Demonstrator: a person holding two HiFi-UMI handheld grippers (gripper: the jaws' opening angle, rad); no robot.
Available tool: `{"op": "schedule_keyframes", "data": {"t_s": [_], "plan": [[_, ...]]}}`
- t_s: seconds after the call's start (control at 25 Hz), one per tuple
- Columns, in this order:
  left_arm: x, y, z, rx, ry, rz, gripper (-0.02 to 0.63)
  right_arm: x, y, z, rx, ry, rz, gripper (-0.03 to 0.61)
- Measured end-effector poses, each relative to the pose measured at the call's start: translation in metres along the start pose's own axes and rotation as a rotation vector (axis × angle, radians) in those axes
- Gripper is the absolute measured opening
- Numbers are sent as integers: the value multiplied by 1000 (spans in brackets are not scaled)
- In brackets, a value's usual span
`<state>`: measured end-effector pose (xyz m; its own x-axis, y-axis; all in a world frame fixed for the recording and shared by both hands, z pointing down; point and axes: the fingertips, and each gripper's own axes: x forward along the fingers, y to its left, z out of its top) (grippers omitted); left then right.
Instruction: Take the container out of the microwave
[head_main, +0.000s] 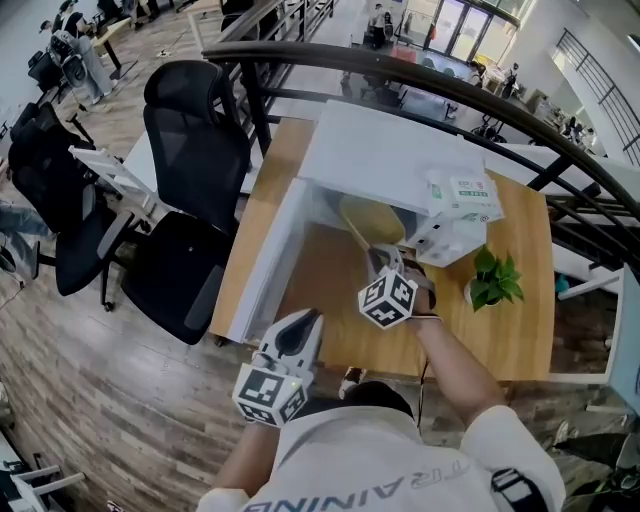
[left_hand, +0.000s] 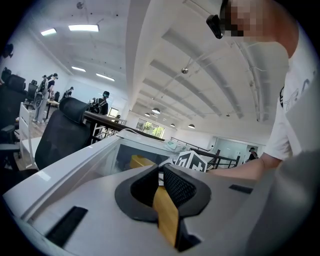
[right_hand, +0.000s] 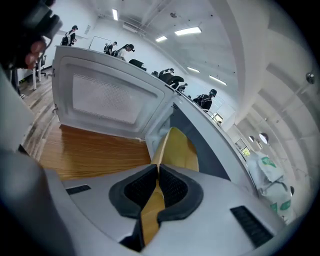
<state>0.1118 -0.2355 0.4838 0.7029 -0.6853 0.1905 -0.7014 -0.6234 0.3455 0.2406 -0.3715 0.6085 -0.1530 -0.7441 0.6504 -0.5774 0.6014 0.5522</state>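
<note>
A white microwave (head_main: 385, 150) stands on the wooden table (head_main: 500, 340) with its door (head_main: 262, 270) swung open to the left. A yellow container (head_main: 372, 218) sits at the mouth of the cavity. My right gripper (head_main: 378, 255) is shut on its near rim; in the right gripper view the thin yellow rim (right_hand: 179, 150) runs between the pads of the right gripper (right_hand: 159, 172). My left gripper (head_main: 300, 325) hangs at the table's front edge below the door, jaws together with nothing held. The left gripper (left_hand: 161, 175) looks toward the open cavity, where the container (left_hand: 140, 162) shows.
A white bag with green print (head_main: 460, 195) lies on the microwave's right end. A small potted plant (head_main: 495, 280) stands on the table right of it. Black office chairs (head_main: 195, 150) stand left of the table, and a dark railing (head_main: 450, 90) curves behind.
</note>
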Motion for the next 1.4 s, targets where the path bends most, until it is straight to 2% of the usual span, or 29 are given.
{"op": "schedule_keyframes", "data": {"t_s": [0.56,0.88,1.4], "plan": [[-23,-6,15,57,-4,-46,57,-82,25,1,67,20,-25,38],[-32,-22,18,119,-9,-103,57,-144,37,-9,126,30,-92,38],[-27,-48,1,201,45,-180,57,-218,46,-25,181,57,-196,37]]}}
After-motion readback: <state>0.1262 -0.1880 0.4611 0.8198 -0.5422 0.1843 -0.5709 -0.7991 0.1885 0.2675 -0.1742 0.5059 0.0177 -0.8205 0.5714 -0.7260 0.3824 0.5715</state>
